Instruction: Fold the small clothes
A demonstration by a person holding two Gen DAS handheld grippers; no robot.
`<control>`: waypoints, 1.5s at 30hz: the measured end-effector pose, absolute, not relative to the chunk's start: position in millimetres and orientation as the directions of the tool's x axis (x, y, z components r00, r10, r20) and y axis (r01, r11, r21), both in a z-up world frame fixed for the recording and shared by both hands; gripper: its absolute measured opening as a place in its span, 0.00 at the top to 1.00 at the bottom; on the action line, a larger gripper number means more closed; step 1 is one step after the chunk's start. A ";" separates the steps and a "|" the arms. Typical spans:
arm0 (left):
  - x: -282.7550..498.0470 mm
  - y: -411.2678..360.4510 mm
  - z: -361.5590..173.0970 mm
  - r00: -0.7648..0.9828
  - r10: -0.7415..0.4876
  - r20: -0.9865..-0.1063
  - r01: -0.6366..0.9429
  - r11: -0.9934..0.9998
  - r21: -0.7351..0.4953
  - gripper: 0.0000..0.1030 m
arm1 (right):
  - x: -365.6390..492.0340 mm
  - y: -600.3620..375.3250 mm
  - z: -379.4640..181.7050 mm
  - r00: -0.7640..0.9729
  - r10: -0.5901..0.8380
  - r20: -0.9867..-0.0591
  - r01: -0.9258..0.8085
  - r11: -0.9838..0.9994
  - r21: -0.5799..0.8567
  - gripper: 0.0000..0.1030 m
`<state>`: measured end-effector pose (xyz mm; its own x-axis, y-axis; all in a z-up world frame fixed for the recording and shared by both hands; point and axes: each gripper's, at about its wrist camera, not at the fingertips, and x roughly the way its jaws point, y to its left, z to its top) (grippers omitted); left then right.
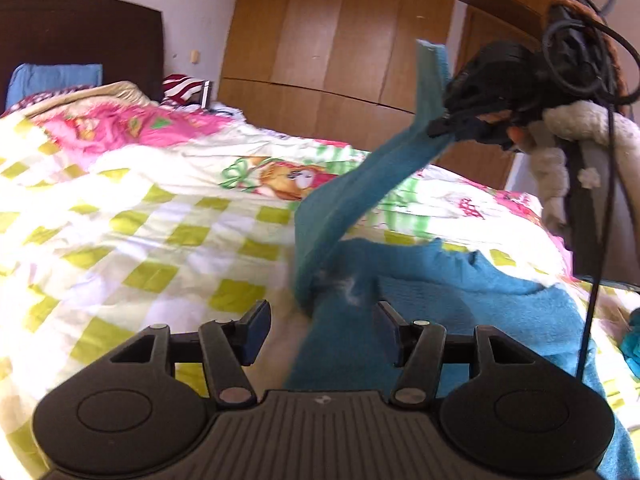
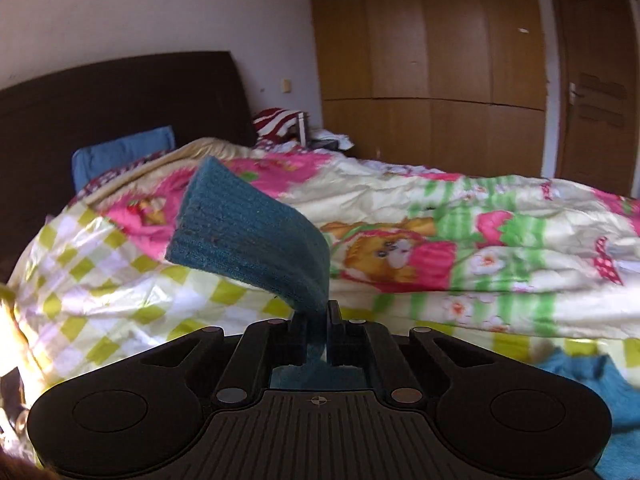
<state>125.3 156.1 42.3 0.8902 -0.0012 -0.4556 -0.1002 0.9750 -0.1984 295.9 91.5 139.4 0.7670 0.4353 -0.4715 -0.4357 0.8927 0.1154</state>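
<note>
The right hand-held gripper [image 2: 318,320] is pinched on a teal knit sleeve [image 2: 248,236]; the ribbed cuff end stands free above its pressed-together fingers. In the left wrist view, the same right hand-held gripper [image 1: 444,126] is raised above the bed [image 1: 120,208], and the sleeve [image 1: 360,188] slopes down from it to the body of the teal garment [image 1: 500,300], which lies on the patterned quilt. The left hand-held gripper [image 1: 322,320] is spread wide, with teal fabric lying between its fingers [image 1: 256,320]; contact with the fabric cannot be confirmed. A dark headboard [image 2: 120,92] and a wooden wardrobe [image 2: 432,60] stand behind the bed.
</note>
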 end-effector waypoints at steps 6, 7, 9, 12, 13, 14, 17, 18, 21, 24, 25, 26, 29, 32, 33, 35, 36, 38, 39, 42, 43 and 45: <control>160.0 85.4 36.5 0.868 -0.063 -0.492 0.032 0.997 -0.071 0.34 | 300.2 -80.7 128.9 0.841 0.233 -0.488 -0.130 0.963 0.236 0.94; 163.1 74.5 32.4 0.862 -0.066 -0.503 0.051 0.998 -0.043 0.34 | 300.7 -102.1 114.9 0.832 0.206 -0.514 -0.083 0.964 0.253 0.94; 168.4 57.4 23.5 0.845 -0.069 -0.530 0.087 0.996 0.008 0.34 | 300.6 -139.7 82.9 0.812 0.150 -0.564 0.013 0.961 0.275 0.94; 176.1 42.4 10.3 0.813 -0.080 -0.577 0.126 0.991 0.040 0.34 | 299.8 -187.7 37.4 0.773 0.097 -0.627 0.137 0.940 0.314 0.94; 176.3 37.7 7.5 0.807 -0.078 -0.586 0.134 0.990 0.053 0.34 | 300.9 -197.8 25.0 0.750 0.108 -0.652 0.140 0.938 0.316 0.94; 177.2 34.9 5.9 0.805 -0.069 -0.590 0.136 0.988 0.070 0.34 | 302.3 -203.9 15.1 0.728 0.125 -0.674 0.134 0.939 0.318 0.93; 183.7 30.5 3.8 0.815 -0.031 -0.579 0.127 0.984 0.126 0.33 | 293.7 -214.2 2.0 0.727 0.169 -0.666 0.119 0.924 0.364 0.87; 189.3 30.9 3.2 0.820 -0.008 -0.572 0.115 0.982 0.152 0.33 | 289.4 -214.2 2.6 0.734 0.181 -0.655 0.113 0.918 0.380 0.84; 207.5 32.6 -2.0 0.834 0.071 -0.547 0.065 0.972 0.226 0.33 | 284.4 -222.8 9.0 0.746 0.206 -0.634 0.103 0.904 0.415 0.78; 229.4 37.7 -13.5 0.831 0.168 -0.531 -0.002 0.954 0.299 0.33 | 283.1 -233.8 15.7 0.767 0.205 -0.608 0.120 0.885 0.450 0.65; 237.0 40.6 -17.9 0.824 0.202 -0.529 -0.026 0.946 0.322 0.33 | 283.5 -237.7 17.0 0.775 0.198 -0.599 0.130 0.879 0.459 0.65; 242.8 44.7 -20.8 0.818 0.235 -0.525 -0.055 0.941 0.334 0.33 | 283.9 -239.5 18.0 0.780 0.192 -0.596 0.136 0.877 0.461 0.64; 255.2 76.2 -21.0 0.795 0.297 -0.529 -0.164 0.945 0.284 0.25 | 292.4 -239.3 14.8 0.776 0.183 -0.604 0.147 0.878 0.455 0.64; 258.5 111.1 -20.3 0.773 0.318 -0.549 -0.260 0.948 0.183 0.20 | 299.3 -229.5 9.1 0.763 0.162 -0.625 0.155 0.893 0.421 0.78; 258.4 117.5 -20.4 0.769 0.315 -0.556 -0.273 0.949 0.160 0.19 | 299.4 -224.7 8.7 0.765 0.164 -0.622 0.141 0.901 0.411 0.83; 258.5 123.9 -23.2 0.761 0.278 -0.586 -0.262 0.958 0.115 0.18 | 299.7 -215.8 7.7 0.763 0.207 -0.612 0.097 0.900 0.426 0.83; 256.8 122.3 -24.7 0.762 0.272 -0.587 -0.249 0.961 0.122 0.18 | 300.4 -211.4 6.4 0.762 0.223 -0.608 0.081 0.898 0.432 0.83; 249.5 115.8 -24.5 0.775 0.280 -0.567 -0.218 0.960 0.176 0.18 | 305.5 -203.3 0.1 0.754 0.194 -0.628 0.096 0.913 0.397 0.82; 244.4 113.2 -22.6 0.782 0.279 -0.557 -0.201 0.959 0.197 0.18 | 308.7 -201.0 -3.2 0.747 0.173 -0.641 0.106 0.922 0.372 0.83; 232.2 114.6 -15.4 0.793 0.262 -0.549 -0.174 0.963 0.208 0.18 | 309.7 -204.9 -4.4 0.744 0.176 -0.645 0.109 0.920 0.377 0.81; 228.9 116.6 -12.0 0.795 0.260 -0.548 -0.177 0.964 0.200 0.18 | 308.1 -207.7 -1.3 0.746 0.180 -0.642 0.105 0.919 0.380 0.80; 224.9 119.5 -7.9 0.796 0.252 -0.550 -0.182 0.967 0.180 0.19 | 302.9 -214.3 4.0 0.757 0.160 -0.633 0.117 0.920 0.373 0.79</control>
